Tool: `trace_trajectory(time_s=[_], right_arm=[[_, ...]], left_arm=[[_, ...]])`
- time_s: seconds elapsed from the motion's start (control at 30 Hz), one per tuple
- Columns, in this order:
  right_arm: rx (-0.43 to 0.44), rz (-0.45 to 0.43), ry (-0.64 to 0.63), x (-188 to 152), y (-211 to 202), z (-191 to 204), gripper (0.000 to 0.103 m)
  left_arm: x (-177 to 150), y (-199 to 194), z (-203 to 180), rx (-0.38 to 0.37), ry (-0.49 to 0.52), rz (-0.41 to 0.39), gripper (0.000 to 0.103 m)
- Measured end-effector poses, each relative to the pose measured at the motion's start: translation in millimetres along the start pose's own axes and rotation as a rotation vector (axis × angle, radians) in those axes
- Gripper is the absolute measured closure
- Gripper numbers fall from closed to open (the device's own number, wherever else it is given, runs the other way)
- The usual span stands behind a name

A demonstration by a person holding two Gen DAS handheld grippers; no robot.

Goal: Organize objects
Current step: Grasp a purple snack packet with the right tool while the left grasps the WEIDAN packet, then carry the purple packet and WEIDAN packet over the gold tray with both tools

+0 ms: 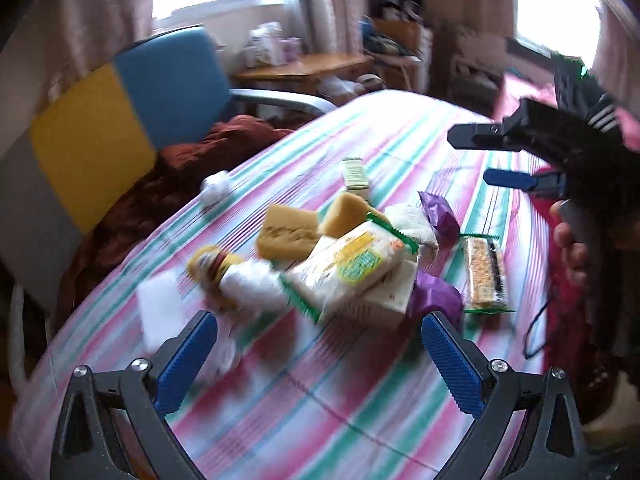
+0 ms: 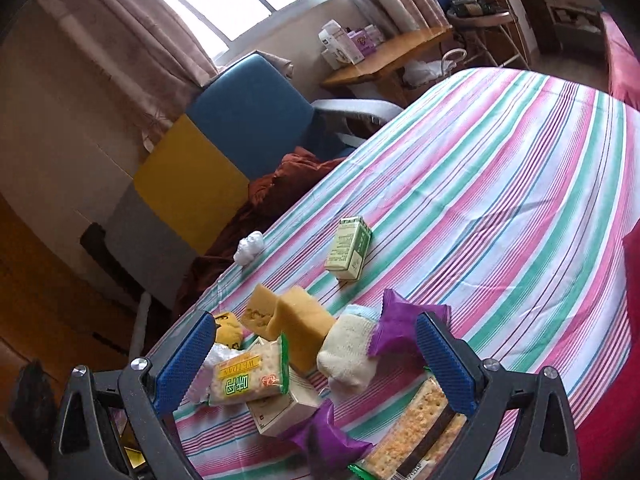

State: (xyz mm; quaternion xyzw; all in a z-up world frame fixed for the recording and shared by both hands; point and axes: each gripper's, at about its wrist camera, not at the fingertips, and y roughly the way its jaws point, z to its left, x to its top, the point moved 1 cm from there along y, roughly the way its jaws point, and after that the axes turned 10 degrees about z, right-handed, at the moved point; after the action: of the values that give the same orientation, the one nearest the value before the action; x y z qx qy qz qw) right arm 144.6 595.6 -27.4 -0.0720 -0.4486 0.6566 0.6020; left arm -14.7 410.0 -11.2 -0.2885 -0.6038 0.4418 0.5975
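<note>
A heap of objects lies on the striped tablecloth [image 2: 500,184]: two yellow sponges [image 2: 306,328], a yellow-green cracker packet [image 2: 250,378] on a white box [image 2: 280,408], a cream sock [image 2: 350,354], purple wrappers [image 2: 400,326] and a long cracker sleeve [image 2: 416,432]. A green-white carton [image 2: 348,254] and a white crumpled ball [image 2: 249,252] lie apart, farther back. My right gripper [image 2: 316,364] hovers open over the heap, holding nothing. My left gripper [image 1: 320,360] is open and empty just short of the cracker packet [image 1: 352,264]. The left view shows the right gripper [image 1: 476,158] above the table.
A blue, yellow and grey chair [image 2: 248,128] with a brown cloth [image 2: 280,192] on it stands at the table's left edge. A wooden side table [image 2: 384,56] with boxes is behind. Red fabric [image 2: 632,280] borders the right side. A hand [image 1: 568,240] holds the right gripper.
</note>
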Motion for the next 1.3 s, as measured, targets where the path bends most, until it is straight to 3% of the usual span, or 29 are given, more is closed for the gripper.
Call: trace_trajectory(time_s=[0.2, 0.4, 0.47, 0.6, 0.8, 0.97, 1.07, 1.17, 1.3], right_arm=[[0.022, 0.027, 0.010, 1, 5, -1, 0.001], [0.040, 0.034, 0.033, 2, 6, -6, 0.001], [0.042, 0.035, 0.036, 2, 6, -6, 0.001], [0.036, 0.040, 0.035, 1, 7, -6, 0.001], [0.018, 0.051, 0.025, 1, 9, -4, 0.001], [-0.008, 0.073, -0.001, 0, 13, 0, 0.001], [-0.022, 0.137, -0.056, -2, 22, 10, 0.003], [0.004, 0.265, -0.149, -7, 36, 24, 0.008], [-0.103, 0.464, -0.329, -27, 53, 46, 0.011]], left_arm=[[36, 39, -7, -0.043, 0.151, 0.068, 0.001], [52, 71, -6, -0.115, 0.201, 0.142, 0.012], [53, 78, -3, -0.147, 0.184, 0.166, 0.028], [44, 79, 1, -0.209, 0.123, 0.168, 0.049], [18, 64, 0, -0.229, 0.019, 0.128, 0.053], [-19, 45, 2, -0.216, -0.131, 0.088, 0.054], [-43, 27, 4, -0.214, -0.221, 0.055, 0.054], [-64, 6, 5, -0.195, -0.274, 0.025, 0.054], [-91, -17, 13, -0.196, -0.340, -0.001, 0.054]])
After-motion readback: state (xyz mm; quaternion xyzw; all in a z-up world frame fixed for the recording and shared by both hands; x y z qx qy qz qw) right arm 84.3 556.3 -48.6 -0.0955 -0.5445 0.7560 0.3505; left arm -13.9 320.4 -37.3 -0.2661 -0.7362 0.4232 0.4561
